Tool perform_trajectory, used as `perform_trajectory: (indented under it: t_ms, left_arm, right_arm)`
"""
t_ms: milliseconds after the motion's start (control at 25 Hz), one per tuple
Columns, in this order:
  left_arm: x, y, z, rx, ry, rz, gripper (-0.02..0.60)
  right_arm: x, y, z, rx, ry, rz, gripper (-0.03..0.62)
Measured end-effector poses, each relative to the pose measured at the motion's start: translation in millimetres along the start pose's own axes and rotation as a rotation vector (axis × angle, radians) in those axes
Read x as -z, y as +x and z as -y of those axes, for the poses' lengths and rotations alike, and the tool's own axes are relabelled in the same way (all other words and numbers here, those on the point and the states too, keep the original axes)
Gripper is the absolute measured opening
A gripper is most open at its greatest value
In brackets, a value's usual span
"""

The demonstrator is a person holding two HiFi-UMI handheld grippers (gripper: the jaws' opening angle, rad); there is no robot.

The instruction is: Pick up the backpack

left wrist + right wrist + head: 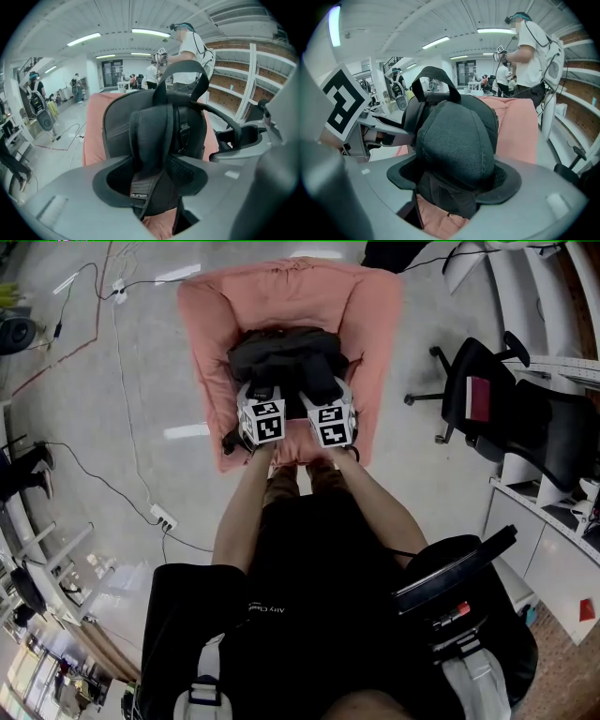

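A black backpack (pixel 281 357) stands upright on the seat of a pink armchair (pixel 375 324), its straps facing me. My left gripper (pixel 260 390) reaches in at its lower left. In the left gripper view the jaws (pixel 150 176) sit around the left shoulder strap (pixel 152 136); the strap runs between the pads with a dark gap on its left side, so the gripper is open. My right gripper (pixel 328 390) is beside it. Its jaws (pixel 454 176) are shut on the padded right shoulder strap (pixel 457 140), which fills the space between both pads. The top handle (pixel 436 75) arches above.
A black office chair (pixel 487 395) stands right of the armchair, with white desks (pixel 544 549) behind it. Cables and a power strip (pixel 162 517) lie on the grey floor at the left. Other people (pixel 529 51) stand beyond the armchair.
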State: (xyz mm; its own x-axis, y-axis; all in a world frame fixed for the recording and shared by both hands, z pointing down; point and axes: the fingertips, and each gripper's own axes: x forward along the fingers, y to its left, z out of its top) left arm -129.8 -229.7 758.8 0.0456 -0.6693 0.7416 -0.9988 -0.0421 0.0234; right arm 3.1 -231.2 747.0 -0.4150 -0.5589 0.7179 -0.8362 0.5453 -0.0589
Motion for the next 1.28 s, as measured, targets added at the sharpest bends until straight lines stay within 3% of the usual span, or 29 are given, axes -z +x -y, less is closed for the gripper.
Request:
perform_trajectory:
  t_ms: [240,520,560,680,880,1000,1120,1280]
  left_arm:
    - [0.5,-16.9,3.4,0.042,0.015,0.025,0.183]
    - [-4.2,-49.9,3.2,0.081,0.044,0.093,0.154]
    - [-8.2,-56.7,1.8,0.078,0.047,0.110,0.072]
    - [-13.5,-69.9,0.6,0.094,0.069,0.136,0.050]
    - [-2.8,-68.9,-10.5,0.174,0.092,0.128,0.090]
    - [12.4,-59.0,-14.5,0.261,0.073,0.094,0.188]
    - [29.3,-48.2,-22.3,0.288,0.085,0.040,0.272]
    - [37.1,-30.0,-19.0,0.321,0.110,-0.014,0.299]
  right_arm:
    - [-7.9,-12.1,-1.7,-0.041,-0.016,0.032,0.353]
    - [-22.1,-32.1,-2.3,-0.135,-0.014,0.080,0.277]
    - [-25.3,-35.4,-2.6,-0.150,-0.009,0.090,0.250]
    - [-32.8,-46.4,-4.1,-0.192,0.016,0.121,0.208]
    - [-45.7,-60.2,-8.1,-0.242,0.009,0.162,0.173]
    - [-45.1,-65.6,-9.5,-0.265,-0.012,0.167,0.170]
    - [-40.2,-70.2,-11.4,-0.279,-0.032,0.162,0.172]
    - [-42.5,-72.7,-13.8,-0.301,-0.052,0.159,0.172]
